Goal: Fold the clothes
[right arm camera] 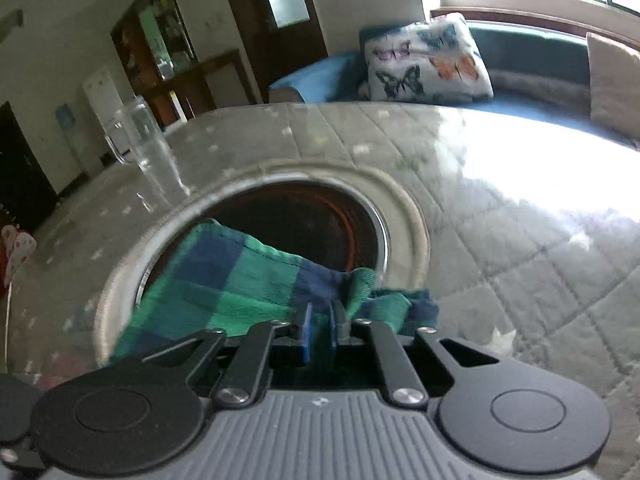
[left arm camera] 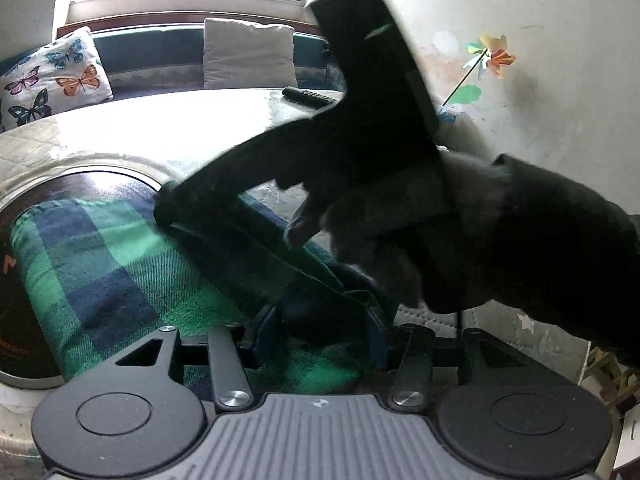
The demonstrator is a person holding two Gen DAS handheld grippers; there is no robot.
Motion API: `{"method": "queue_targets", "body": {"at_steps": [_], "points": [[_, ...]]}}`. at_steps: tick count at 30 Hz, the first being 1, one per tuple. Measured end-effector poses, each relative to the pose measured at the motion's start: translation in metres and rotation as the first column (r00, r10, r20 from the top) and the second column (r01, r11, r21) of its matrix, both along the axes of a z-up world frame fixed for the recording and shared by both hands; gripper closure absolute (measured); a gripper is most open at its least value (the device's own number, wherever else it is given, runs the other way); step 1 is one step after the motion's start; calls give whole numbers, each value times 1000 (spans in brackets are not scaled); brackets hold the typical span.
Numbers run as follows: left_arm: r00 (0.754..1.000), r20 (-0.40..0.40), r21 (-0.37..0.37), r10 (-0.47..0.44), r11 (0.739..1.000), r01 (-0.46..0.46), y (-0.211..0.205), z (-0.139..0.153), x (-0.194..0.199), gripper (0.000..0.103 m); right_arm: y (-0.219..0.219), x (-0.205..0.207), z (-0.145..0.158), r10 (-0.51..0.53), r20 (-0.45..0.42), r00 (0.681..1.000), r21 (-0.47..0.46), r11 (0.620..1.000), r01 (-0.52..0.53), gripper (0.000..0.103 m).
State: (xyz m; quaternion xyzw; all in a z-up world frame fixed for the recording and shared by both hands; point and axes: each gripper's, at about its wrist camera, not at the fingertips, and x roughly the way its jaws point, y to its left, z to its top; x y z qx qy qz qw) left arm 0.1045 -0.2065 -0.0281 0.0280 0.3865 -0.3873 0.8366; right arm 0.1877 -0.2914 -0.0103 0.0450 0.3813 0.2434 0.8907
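A green and blue plaid cloth (left arm camera: pixel 112 276) lies over the dark round inset of the table and also shows in the right wrist view (right arm camera: pixel 224 284). My left gripper (left arm camera: pixel 316 332) is open, its blue fingers apart over the cloth's near edge. My right gripper (right arm camera: pixel 320 332) is shut on a bunched edge of the plaid cloth. In the left wrist view the right gripper's black body (left arm camera: pixel 360 128) and the gloved hand (left arm camera: pixel 500 232) holding it cross above the cloth, hiding its right part.
A quilted grey cover (right arm camera: pixel 520 240) spreads over the table around a dark round inset (right arm camera: pixel 312 220). A clear glass mug (right arm camera: pixel 140 140) stands at the far left. A remote control (left arm camera: pixel 308 96) lies at the back. A sofa with a butterfly pillow (right arm camera: pixel 428 60) stands behind.
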Motion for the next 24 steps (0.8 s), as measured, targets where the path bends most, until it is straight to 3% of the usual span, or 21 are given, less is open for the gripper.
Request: {"method": "queue_targets", "body": {"at_steps": [6,11,16,18,24], "points": [[1000,16,-11,4,1000,-4,23,15,5,52,7,4,-9,27,-3,1000,-39,999,-28,100],[991,66,-33,113,993,-111,58,30,25,52,5,4,-11,32,-4,999,-26,999,-32,100],[972,24,-44,234,971,-233,81,22,72,53,3,3,-10,32,-4,999,-18,999,-32,100],[965,8,-33,261,965,-260,83,16,86,60,3,3,-11,32,-2,999,-19,999,-32,100],[935,-31,4,352,936,-352,97,-1,115,63,3,2,-11,34,3,999,-23,999,-34,101]]}}
